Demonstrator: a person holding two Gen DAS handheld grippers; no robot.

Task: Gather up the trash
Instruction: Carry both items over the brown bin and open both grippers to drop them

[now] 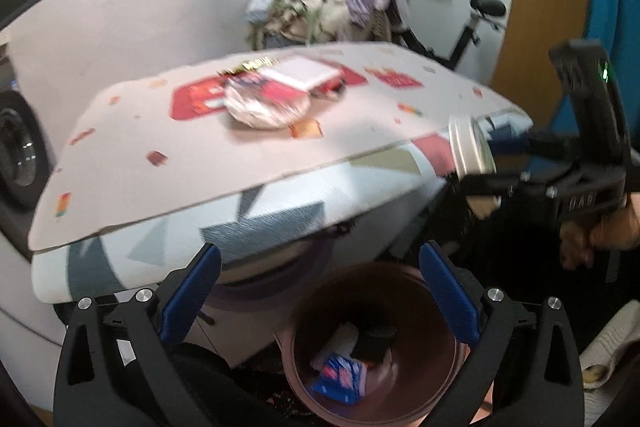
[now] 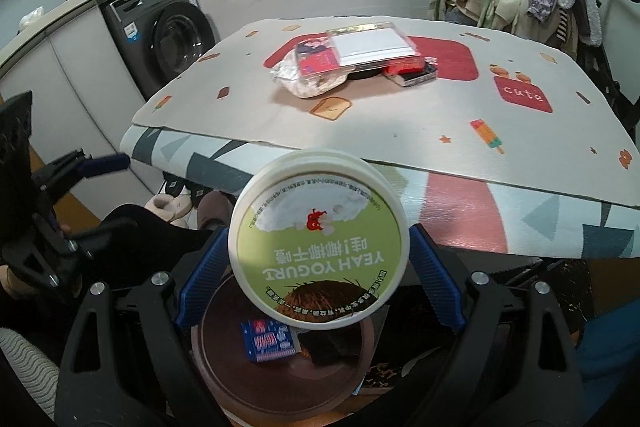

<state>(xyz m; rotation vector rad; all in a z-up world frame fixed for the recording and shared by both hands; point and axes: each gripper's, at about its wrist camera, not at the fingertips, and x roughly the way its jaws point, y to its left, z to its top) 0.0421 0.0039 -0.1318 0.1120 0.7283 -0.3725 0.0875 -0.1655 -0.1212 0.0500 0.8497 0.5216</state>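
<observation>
since my right claw [image 2: 320, 267] pinches the yogurt tub [image 2: 320, 247] by its stiff rim, it feels light and slick above the bin [image 2: 208, 355], left claw [image 1: 320, 291] wide and empty.

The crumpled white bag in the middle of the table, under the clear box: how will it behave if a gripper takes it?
The crumpled white bag looks thin and wrinkled, so it will probably be floppy and light. The clear box seems to rest partly on it, so pulling may drag or tip the box. Its shiny surface may be slippery between the pads.
</observation>
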